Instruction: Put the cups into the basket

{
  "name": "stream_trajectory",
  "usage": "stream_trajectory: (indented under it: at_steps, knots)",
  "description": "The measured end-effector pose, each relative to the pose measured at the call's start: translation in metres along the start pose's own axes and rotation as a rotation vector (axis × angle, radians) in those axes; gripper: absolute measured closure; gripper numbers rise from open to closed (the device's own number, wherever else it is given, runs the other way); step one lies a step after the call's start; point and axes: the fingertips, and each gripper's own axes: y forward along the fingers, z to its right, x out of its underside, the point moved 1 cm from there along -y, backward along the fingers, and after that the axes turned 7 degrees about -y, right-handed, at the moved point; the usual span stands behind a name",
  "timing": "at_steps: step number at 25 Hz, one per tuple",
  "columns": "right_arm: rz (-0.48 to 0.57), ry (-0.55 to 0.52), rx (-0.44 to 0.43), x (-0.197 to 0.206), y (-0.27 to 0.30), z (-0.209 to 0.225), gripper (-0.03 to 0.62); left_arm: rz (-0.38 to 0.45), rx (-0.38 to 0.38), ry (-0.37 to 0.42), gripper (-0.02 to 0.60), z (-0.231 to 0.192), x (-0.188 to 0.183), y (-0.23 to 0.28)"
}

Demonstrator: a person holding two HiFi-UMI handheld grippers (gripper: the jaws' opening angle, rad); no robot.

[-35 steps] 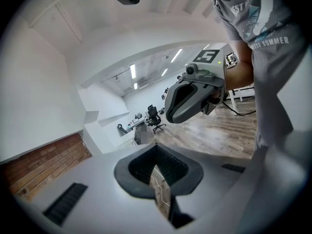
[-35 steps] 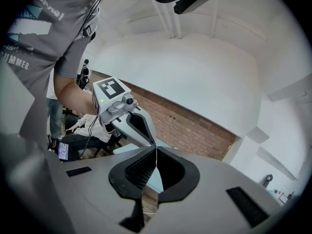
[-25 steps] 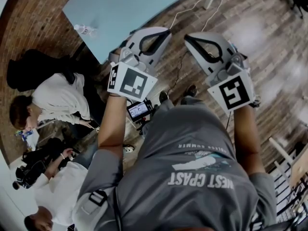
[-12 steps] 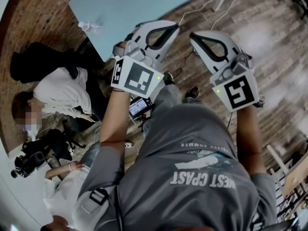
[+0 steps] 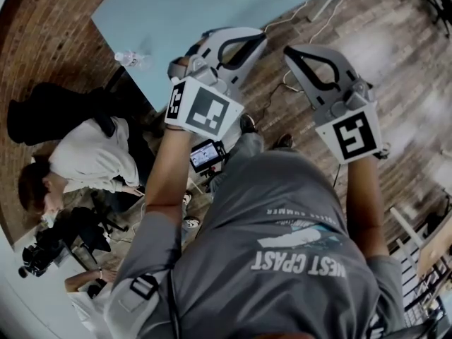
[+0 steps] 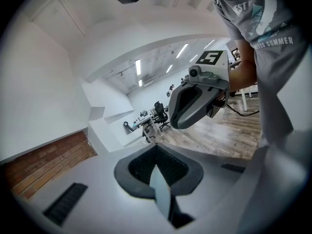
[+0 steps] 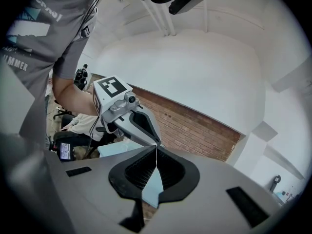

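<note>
Cups and basket: where?
— Neither shows in any view (only a pale blue table [image 5: 183,20] and a bottle [image 5: 129,58] at its edge).
— Grippers?
— Left gripper [image 5: 256,41] and right gripper [image 5: 293,54], both clenched on nothing, held side by side over the wood floor [image 5: 395,55]. Judged step: search, before any approach. Next move calls for finding a cup, then parting the jaws.

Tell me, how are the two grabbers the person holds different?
In the head view the left gripper sits against the edge of the pale blue table, while the right gripper sits against the wooden floor. The left gripper's marker cube shows two faces; the right gripper's marker cube shows one, with a different pattern. Both are grey, both have jaws shut, and neither holds anything.
</note>
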Motion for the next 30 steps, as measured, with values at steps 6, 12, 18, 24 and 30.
stream_trajectory:
  at_steps: [6,12,18,24,30]
  knots:
    - [-0.023,-0.01,0.026,-0.011,0.043,0.013,0.579,0.034,0.017,-0.003,0.58,-0.042,0.019,-0.008]
    - [-0.033,-0.015,0.037,-0.006,0.049,0.022,0.579,0.043,0.02,-0.004,0.581,-0.05,0.025,-0.002]
    - [-0.017,-0.012,0.009,0.006,0.054,0.043,0.579,0.015,-0.003,-0.018,0.581,-0.063,0.027,0.017]
    - [0.044,-0.014,-0.042,0.025,0.047,0.068,0.579,-0.037,-0.054,-0.016,0.58,-0.068,0.016,0.046]
    - [0.094,-0.035,-0.067,0.051,0.038,0.1,0.579,-0.079,-0.093,0.001,0.581,-0.072,0.004,0.087]
